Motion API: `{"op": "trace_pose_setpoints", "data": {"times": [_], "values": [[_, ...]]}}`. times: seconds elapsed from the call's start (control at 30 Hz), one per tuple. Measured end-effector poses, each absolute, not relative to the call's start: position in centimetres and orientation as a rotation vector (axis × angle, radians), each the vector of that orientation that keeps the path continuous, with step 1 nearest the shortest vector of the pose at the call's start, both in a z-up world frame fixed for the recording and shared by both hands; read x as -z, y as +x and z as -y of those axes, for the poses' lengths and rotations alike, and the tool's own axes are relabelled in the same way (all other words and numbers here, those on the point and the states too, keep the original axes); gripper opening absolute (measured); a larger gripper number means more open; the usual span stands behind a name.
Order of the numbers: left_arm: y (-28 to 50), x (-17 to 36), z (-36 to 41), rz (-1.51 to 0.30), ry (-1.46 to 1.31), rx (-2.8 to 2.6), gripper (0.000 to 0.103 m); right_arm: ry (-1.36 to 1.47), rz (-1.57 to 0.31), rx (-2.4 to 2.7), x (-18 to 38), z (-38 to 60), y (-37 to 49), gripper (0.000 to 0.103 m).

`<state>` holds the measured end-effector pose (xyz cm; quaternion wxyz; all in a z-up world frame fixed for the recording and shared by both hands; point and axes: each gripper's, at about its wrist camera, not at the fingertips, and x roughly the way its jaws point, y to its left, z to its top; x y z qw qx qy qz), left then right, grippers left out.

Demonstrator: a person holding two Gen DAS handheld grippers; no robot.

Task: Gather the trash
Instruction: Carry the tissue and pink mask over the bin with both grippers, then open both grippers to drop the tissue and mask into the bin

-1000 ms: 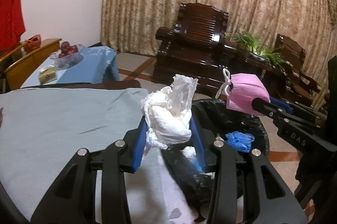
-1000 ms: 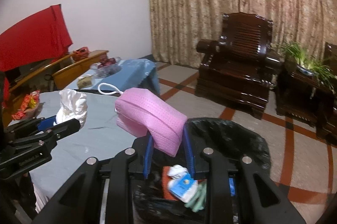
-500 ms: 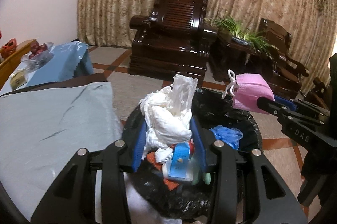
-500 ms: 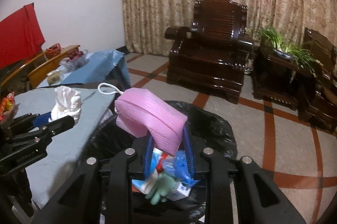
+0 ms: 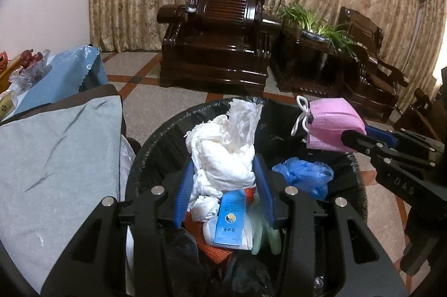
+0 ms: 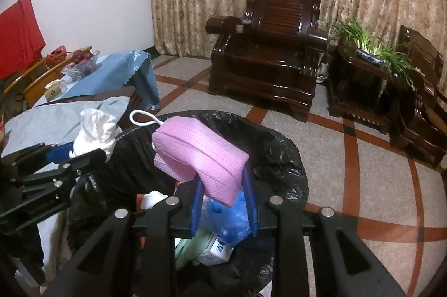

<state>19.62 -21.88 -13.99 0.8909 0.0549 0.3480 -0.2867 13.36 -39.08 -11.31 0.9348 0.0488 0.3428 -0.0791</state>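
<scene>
My left gripper (image 5: 223,171) is shut on a crumpled white tissue wad (image 5: 223,154) and holds it above the open black-lined trash bin (image 5: 156,146). My right gripper (image 6: 223,185) is shut on a folded pink face mask (image 6: 198,154) with a white ear loop, also above the bin (image 6: 282,157). In the left wrist view the mask (image 5: 332,126) hangs over the bin's right side. In the right wrist view the tissue (image 6: 95,132) is at the bin's left rim. Inside the bin lie a blue-and-white carton (image 5: 230,216), a blue plastic bag (image 5: 304,174) and other trash.
A table with a grey cloth (image 5: 53,171) borders the bin's left. A blue-covered side table (image 6: 111,73) with a fruit bowl stands beyond it. Dark wooden armchairs (image 5: 220,37) and a plant stand (image 6: 368,73) line the curtained wall across the tiled floor.
Both grippers have swung from over the grey table's edge to right above the bin, still holding the tissue and the mask. The trash inside the bin has come into view.
</scene>
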Motion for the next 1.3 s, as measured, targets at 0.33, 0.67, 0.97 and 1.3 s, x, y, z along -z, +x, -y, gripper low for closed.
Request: {"op": "trace_pose_setpoints", "data": {"times": [0.33, 0.67, 0.97, 1.3], "values": [[21.2, 15.9, 22.6, -0.753, 0.12, 0.597, 0.041, 0.12, -0.733, 0.184, 13.1, 40.1, 14.8, 0.026], [22.3, 17.4, 23.0, -0.775, 0.129, 0.59, 0.041, 0.118, -0.766, 0.197, 14.4, 40.2, 15.9, 0.026], [22.6, 17.6, 23.9, -0.797, 0.136, 0.606, 0.057, 0.106, -0.792, 0.2, 15.1, 40.2, 16.4, 0.049], [21.6, 14.8, 21.8, -0.752, 0.114, 0.589, 0.082, 0.093, -0.742, 0.203, 13.3, 39.9, 14.5, 0.092]]}}
